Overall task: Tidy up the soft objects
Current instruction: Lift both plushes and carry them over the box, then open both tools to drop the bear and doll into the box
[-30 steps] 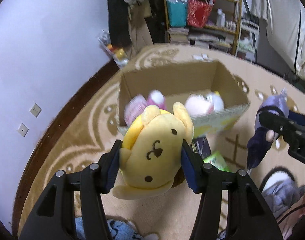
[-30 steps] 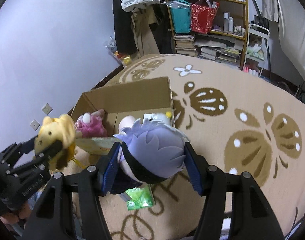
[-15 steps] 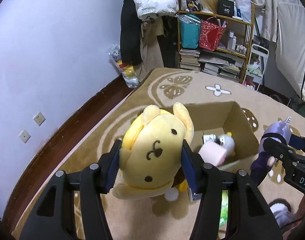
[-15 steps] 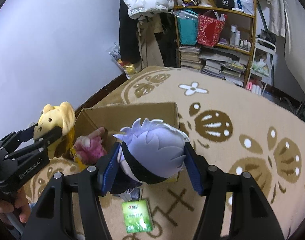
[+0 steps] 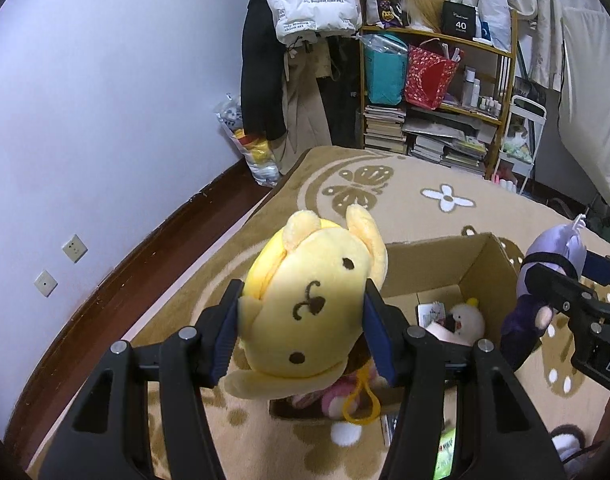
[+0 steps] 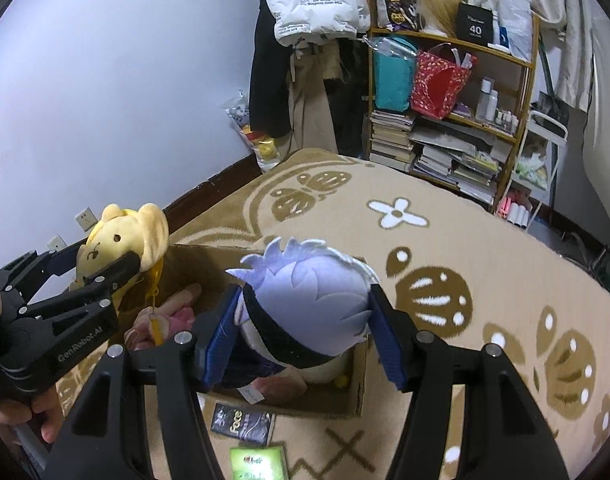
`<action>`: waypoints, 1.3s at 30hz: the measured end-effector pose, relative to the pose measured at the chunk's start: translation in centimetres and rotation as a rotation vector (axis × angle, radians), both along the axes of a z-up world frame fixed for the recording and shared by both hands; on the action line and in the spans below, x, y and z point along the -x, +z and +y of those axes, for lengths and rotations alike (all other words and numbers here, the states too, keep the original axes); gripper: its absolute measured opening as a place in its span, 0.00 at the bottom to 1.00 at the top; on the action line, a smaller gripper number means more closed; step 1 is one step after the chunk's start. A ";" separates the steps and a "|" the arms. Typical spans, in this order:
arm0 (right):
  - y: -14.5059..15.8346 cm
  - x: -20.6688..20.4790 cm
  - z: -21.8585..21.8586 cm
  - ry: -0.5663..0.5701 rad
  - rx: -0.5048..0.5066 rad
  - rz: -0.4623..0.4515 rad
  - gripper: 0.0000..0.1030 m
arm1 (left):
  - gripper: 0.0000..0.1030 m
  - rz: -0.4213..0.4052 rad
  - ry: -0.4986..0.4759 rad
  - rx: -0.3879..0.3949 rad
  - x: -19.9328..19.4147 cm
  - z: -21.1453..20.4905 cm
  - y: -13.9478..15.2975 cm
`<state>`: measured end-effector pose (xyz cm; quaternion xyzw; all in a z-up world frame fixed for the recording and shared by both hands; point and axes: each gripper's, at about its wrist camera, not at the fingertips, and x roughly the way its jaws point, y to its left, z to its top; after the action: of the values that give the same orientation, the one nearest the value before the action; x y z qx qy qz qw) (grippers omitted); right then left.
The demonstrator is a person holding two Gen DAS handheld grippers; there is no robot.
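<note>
The left gripper point(image 5: 303, 330) clamps a yellow dog plush point(image 5: 311, 312) above a cardboard box point(image 5: 481, 268) on a patterned rug point(image 6: 445, 240), while the right gripper point(image 6: 303, 336) grips a lavender-haired doll point(image 6: 309, 300) over the box's contents, including a pink plush point(image 6: 173, 316).

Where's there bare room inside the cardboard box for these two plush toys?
In the brown cardboard box, bare floor shows along the far wall, behind the white chick plush. The near end is crowded with the pink plush toy and other toys.
</note>
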<state>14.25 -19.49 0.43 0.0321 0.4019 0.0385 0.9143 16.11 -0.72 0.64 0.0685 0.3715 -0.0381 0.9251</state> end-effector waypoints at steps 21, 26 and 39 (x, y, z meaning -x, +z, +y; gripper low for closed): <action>-3.3 -2.6 -0.1 0.011 -0.065 0.009 0.65 | 0.57 0.061 -0.027 -0.064 -3.3 -1.4 -3.6; -4.1 -2.6 -0.2 0.010 -0.083 0.027 0.66 | 0.60 0.076 -0.024 -0.072 -3.4 -1.4 -4.3; -3.5 -1.8 -0.5 -0.007 -0.059 0.017 0.78 | 0.69 0.097 0.019 -0.047 -3.3 0.3 -3.7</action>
<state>16.02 -20.02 -3.10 0.0609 0.4084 0.0471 0.9095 19.36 -0.44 -3.07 0.0846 0.4176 -0.0237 0.9044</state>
